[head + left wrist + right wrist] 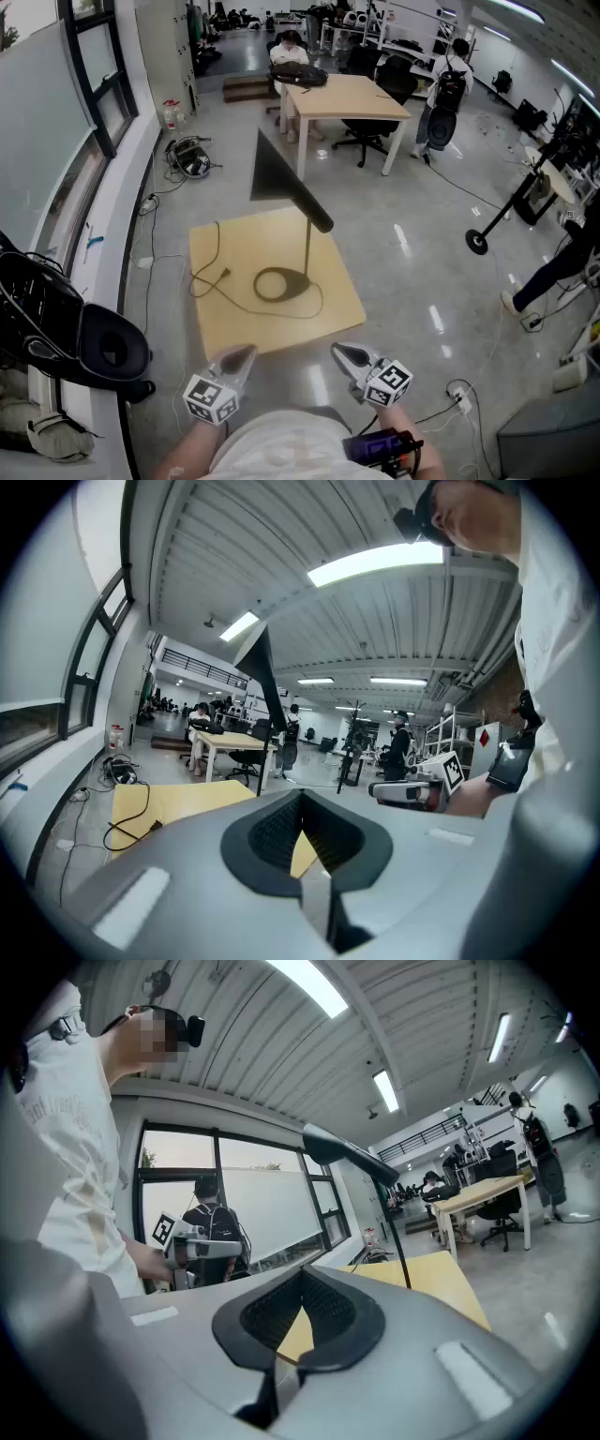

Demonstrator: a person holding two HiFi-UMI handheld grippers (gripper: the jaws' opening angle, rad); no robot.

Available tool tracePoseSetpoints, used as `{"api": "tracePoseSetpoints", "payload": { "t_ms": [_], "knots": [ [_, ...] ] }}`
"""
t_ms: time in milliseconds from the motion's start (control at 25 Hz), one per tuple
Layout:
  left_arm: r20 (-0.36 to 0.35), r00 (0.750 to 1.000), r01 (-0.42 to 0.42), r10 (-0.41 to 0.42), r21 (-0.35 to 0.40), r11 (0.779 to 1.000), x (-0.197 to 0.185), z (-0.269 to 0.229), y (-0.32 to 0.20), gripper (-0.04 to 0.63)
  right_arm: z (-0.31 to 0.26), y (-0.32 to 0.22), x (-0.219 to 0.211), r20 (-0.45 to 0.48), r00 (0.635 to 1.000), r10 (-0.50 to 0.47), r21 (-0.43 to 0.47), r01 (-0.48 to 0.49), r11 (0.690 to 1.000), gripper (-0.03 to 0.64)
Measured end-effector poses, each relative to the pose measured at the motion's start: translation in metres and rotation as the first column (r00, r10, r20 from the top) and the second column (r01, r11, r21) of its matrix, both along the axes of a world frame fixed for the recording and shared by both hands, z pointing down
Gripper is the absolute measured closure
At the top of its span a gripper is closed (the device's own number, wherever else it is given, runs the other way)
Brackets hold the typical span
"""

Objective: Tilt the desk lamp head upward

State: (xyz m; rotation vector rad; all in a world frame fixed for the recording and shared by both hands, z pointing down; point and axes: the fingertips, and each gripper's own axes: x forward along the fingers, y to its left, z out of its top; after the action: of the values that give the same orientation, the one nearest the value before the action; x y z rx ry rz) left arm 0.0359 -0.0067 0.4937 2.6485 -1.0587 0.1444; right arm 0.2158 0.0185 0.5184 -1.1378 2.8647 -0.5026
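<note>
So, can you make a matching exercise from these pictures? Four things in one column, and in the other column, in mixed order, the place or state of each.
Things
1. lamp head
2. lamp cable
3. left hand-held gripper
4. black bag

Place or state
a. lies on the far desk
b. shut and empty, by the near edge of the low table
c. dark and wedge-shaped, on top of the thin stem
d. loops over the left part of the low table's top

Pairs: 1-c, 2-d, 3-b, 4-a
</note>
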Motion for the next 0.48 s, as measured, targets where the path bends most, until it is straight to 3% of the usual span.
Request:
{"api": "tracePoseSetpoints", "payload": {
  "t_ms": [480],
  "knots": [
    [-0.018,0.999,0.04,-0.04,-0.01,0.999,-0.018,0.004,0.045,0.594,-0.017,0.041,-0.015,0.005,1.0,-0.016,0.027,0.016,1.0,0.606]
  ]
}}
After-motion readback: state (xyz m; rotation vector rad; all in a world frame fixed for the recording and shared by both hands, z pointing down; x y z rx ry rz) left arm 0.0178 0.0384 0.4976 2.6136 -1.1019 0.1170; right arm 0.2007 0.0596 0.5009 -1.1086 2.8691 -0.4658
